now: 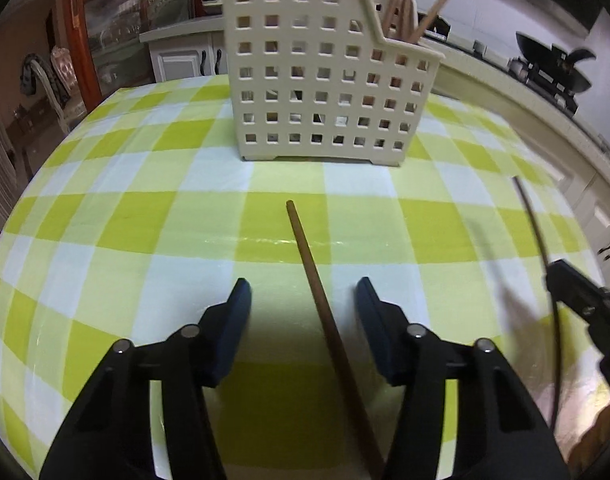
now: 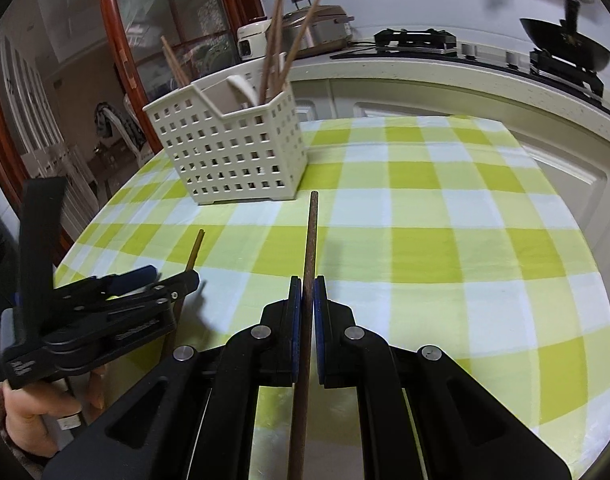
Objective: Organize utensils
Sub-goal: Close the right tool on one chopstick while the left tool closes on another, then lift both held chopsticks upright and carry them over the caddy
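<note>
A brown chopstick (image 1: 305, 248) lies on the checked tablecloth and runs between the fingers of my left gripper (image 1: 303, 292). That gripper is open, and neither pad touches the stick. My right gripper (image 2: 307, 284) is shut on a second, darker chopstick (image 2: 312, 232), held above the cloth and pointing towards the basket. A cream perforated utensil basket (image 1: 317, 80) stands upright at the far side, with several chopsticks (image 2: 277, 40) and a white spoon (image 2: 245, 88) inside. In the right wrist view, the left gripper (image 2: 169, 276) sits low at the left, over its chopstick (image 2: 195, 248).
The green and white checked table (image 2: 445, 240) drops off at its left and far edges. Behind it runs a kitchen counter (image 2: 425, 72) with a black wok (image 2: 565, 52) on a stove and a rice cooker (image 2: 321, 28). A chair (image 1: 53, 80) stands at the far left.
</note>
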`<state>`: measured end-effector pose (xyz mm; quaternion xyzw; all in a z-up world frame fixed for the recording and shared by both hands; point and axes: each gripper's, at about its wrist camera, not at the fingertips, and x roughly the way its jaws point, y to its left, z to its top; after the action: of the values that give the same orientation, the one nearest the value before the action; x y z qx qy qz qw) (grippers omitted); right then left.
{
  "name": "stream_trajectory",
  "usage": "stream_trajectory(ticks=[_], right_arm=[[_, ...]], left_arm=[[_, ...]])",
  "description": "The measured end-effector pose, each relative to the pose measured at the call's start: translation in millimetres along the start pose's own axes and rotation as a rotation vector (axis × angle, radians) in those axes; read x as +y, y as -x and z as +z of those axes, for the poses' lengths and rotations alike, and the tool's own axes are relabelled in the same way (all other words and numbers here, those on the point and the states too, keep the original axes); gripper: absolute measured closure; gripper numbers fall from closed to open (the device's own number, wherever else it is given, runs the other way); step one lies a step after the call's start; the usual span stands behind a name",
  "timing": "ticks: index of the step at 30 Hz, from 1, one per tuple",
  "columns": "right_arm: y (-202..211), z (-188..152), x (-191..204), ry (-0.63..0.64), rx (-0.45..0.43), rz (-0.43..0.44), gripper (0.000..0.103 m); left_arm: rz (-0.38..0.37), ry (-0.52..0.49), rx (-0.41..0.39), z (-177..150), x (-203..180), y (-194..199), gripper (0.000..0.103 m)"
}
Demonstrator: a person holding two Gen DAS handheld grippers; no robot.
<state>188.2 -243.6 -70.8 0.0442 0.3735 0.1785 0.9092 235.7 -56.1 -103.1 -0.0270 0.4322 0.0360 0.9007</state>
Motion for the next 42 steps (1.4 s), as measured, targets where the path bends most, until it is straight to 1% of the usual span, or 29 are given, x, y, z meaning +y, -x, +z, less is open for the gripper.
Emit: stream_trajectory(ticks=[2,4,5,7,11,12,15,18,22,31,37,42], right_arm=[[3,-2,-5,-0.01,-0.003,0.002,0.097],[4,-4,-10,-0.021,-0.006,0.006,0.097],[5,-5,-11,-0.026,-0.007,0.008,0.097],[6,-6,-13,-0.033,-0.009,0.014,0.097],[10,-5,-12,-0.033,-0.019,0.021,0.097],[11,-5,-12,-0.032,-0.021,0.022,0.097],[12,-5,-10,-0.03,-0.024,0.019,0.097],[14,-5,-9,-0.031,-0.031,0.014,0.097],[16,-5,-7,-0.028,-0.053,0.01,0.097],[17,-2,9,-0.004,-0.071,0.013,0.097],[31,6,24,0.021,-0.116,0.028,0.097],[47,13,36,0.048,-0.165,0.037,0.097]], left_arm=[[0.028,-0.018,-0.008,-1,-5,0,0.059],[0.032,-0.036,-0.015,-2,-10,0,0.07],[0.03,-0.042,-0.016,-2,-11,-1,0.073],[0.03,-0.066,-0.017,-2,-16,0,0.083],[0.025,-0.071,-0.019,-1,-17,0,0.089],[0.024,-0.064,-0.019,-2,-15,1,0.094],[0.015,-0.062,-0.02,-2,-13,1,0.096],[-0.014,-0.05,-0.029,-3,-11,3,0.097],[-0.024,-0.064,-0.099,-5,-10,18,0.097],[-0.082,-0.039,-0.17,-6,6,50,0.097],[-0.106,-0.031,-0.23,-4,15,79,0.097],[-0.105,-0.032,-0.295,-4,19,104,0.097]])
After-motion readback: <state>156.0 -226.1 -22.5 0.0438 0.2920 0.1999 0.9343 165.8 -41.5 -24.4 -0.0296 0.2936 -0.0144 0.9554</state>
